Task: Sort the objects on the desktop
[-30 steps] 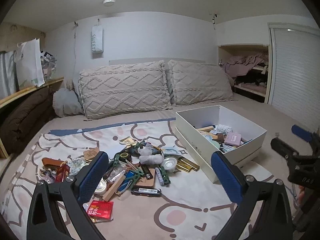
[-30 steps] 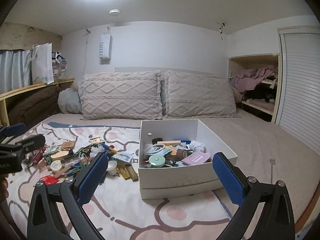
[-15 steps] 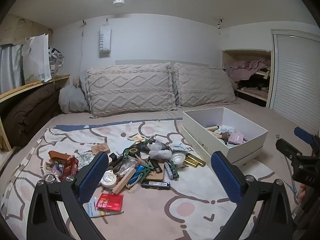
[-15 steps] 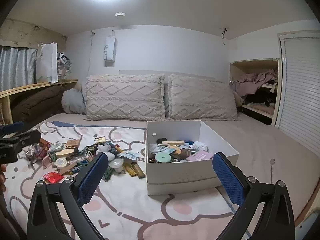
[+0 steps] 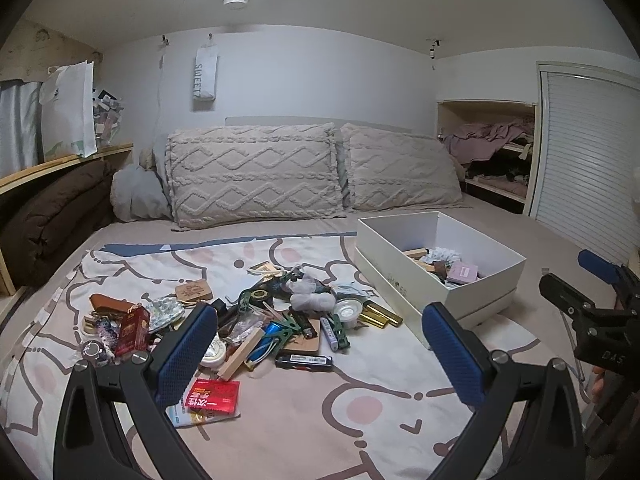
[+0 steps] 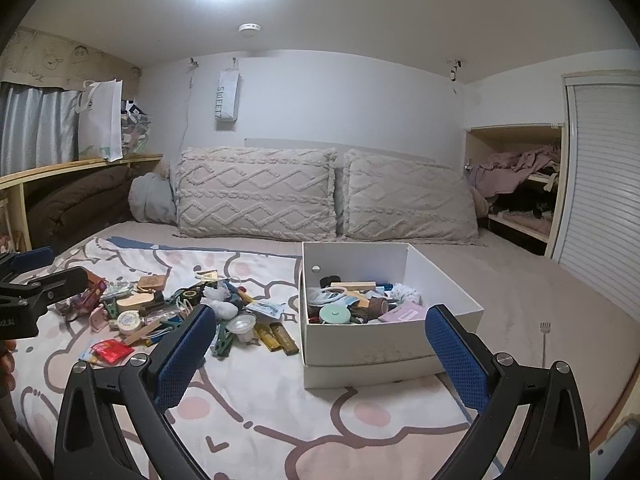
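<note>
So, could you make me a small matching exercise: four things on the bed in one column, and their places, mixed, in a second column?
Things:
1. pink card
2. red packet
3. gold bars
4. white tote bag

Places:
A. on the wooden shelf at the left
B. inside the white box
C. on the blanket, just left of the box
D. nearest the left gripper, at the front edge of the pile

Pairs: 1-B, 2-D, 3-C, 4-A

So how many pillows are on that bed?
2 big knitted pillows, side by side against the headboard: the left pillow and the right pillow. A grey bundle sits left of them; whether it is another pillow is unclear.
</note>
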A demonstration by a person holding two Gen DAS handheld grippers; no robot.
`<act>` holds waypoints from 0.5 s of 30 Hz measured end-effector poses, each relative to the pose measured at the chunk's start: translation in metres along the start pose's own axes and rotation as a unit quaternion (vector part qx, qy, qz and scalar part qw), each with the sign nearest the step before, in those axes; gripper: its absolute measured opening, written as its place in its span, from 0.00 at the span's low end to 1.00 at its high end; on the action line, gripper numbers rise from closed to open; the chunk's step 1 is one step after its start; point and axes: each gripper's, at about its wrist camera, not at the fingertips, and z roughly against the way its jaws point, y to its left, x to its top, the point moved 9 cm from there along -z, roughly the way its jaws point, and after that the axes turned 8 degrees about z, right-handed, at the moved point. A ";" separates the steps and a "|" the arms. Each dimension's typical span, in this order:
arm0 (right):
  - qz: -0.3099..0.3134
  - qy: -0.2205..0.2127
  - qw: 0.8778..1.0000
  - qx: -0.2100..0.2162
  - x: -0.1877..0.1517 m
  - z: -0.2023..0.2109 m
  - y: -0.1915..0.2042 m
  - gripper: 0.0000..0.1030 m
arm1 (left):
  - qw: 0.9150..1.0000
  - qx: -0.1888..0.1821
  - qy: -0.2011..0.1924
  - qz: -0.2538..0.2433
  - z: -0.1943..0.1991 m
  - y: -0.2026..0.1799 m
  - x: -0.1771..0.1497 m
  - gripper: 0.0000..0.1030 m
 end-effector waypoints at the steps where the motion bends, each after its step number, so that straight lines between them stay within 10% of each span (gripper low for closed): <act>1: 0.001 0.000 1.000 0.000 0.000 -0.001 0.000 1.00 | 1.000 0.000 -0.001 0.000 0.001 0.000 0.000 1.00; 15: 0.005 0.000 1.000 0.002 -0.002 0.002 0.005 1.00 | 1.000 0.000 -0.001 0.000 0.001 0.000 0.000 1.00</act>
